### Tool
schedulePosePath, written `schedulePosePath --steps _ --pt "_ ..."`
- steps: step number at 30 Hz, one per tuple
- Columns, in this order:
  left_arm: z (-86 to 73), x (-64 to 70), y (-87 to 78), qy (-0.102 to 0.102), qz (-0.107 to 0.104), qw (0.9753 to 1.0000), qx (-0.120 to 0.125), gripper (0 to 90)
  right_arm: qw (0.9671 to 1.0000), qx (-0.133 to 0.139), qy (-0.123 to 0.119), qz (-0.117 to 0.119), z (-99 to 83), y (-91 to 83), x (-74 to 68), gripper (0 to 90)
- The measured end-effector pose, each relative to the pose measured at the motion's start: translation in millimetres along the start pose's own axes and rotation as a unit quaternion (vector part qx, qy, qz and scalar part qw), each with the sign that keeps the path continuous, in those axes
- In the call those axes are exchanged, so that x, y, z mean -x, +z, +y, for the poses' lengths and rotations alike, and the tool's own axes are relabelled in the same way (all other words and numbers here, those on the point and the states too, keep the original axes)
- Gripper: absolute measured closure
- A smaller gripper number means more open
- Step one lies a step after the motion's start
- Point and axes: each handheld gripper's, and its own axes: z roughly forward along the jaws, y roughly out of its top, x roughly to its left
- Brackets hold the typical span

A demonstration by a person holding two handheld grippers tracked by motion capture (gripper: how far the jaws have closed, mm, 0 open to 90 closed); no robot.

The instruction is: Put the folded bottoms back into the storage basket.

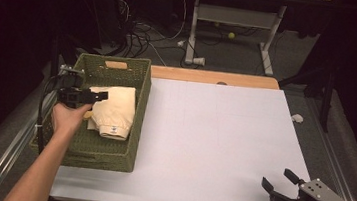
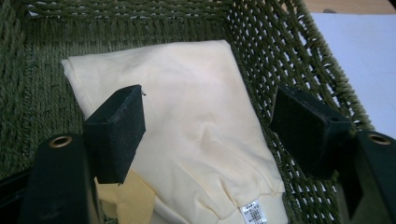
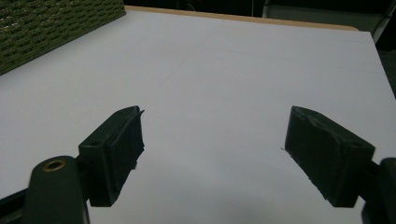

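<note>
A folded cream garment [image 1: 115, 110] [image 2: 187, 126] with a white label at its hem lies inside a green woven basket [image 1: 105, 157] [image 2: 289, 56] at the table's left. My left gripper [image 1: 91, 96] [image 2: 208, 133] hovers just above the garment inside the basket, jaws open and holding nothing. My right gripper [image 1: 278, 180] [image 3: 215, 158] rests near the table's front right corner over the bare white sheet [image 1: 212, 139] [image 3: 224, 70], jaws wide open and holding nothing.
The basket has a wooden handle slot [image 1: 115, 65] on its far wall. A strip of wooden tabletop [image 1: 214, 77] shows beyond the white sheet. A desk frame [image 1: 235, 21] and cables lie on the floor behind. A small white scrap [image 1: 297, 118] sits off the right edge.
</note>
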Motion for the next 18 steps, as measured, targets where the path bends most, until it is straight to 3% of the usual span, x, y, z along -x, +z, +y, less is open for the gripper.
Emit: schedulePosePath --steps 18 --pt "-5.6 4.0 -26.0 0.018 -0.009 0.9996 0.020 23.6 1.0000 -0.001 0.000 0.001 0.2 0.5 -0.3 20.3"
